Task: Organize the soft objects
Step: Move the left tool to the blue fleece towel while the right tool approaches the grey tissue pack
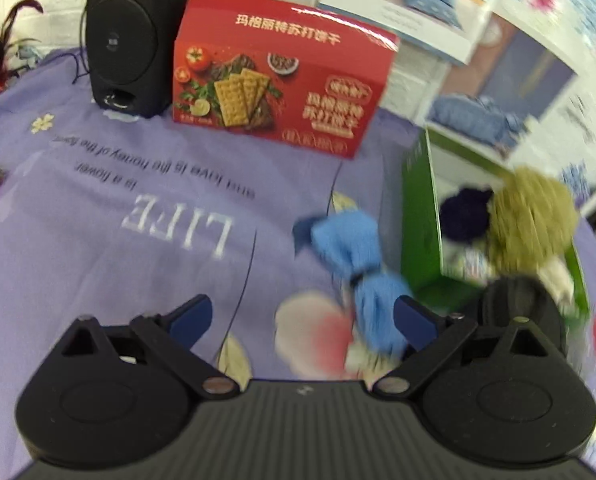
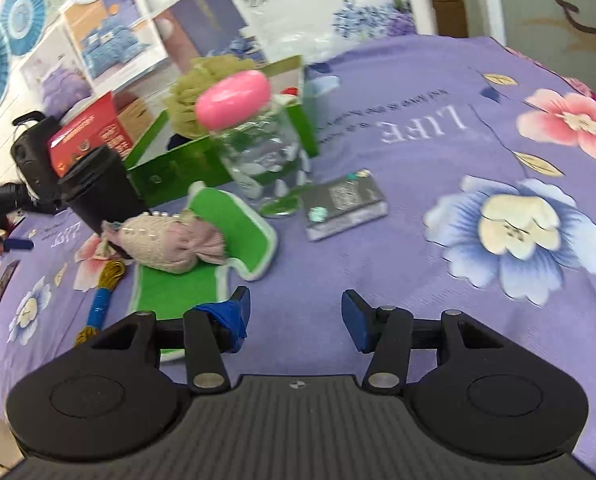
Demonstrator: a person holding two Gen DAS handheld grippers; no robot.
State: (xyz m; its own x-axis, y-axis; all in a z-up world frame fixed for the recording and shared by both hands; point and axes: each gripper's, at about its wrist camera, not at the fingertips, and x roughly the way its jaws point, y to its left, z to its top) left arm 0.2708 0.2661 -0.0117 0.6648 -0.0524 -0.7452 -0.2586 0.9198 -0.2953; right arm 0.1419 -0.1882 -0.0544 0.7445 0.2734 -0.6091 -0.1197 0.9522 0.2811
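"LIFE" on purple bedsheet [image 1: 98, 240]

The right gripper [image 2: 296, 316] hangs with jaws apart over the purple floral cloth [image 2: 437, 280]; a knotted pink fabric bundle [image 2: 166, 242] lies on what looks like a green white-edged mat [image 2: 202, 264].
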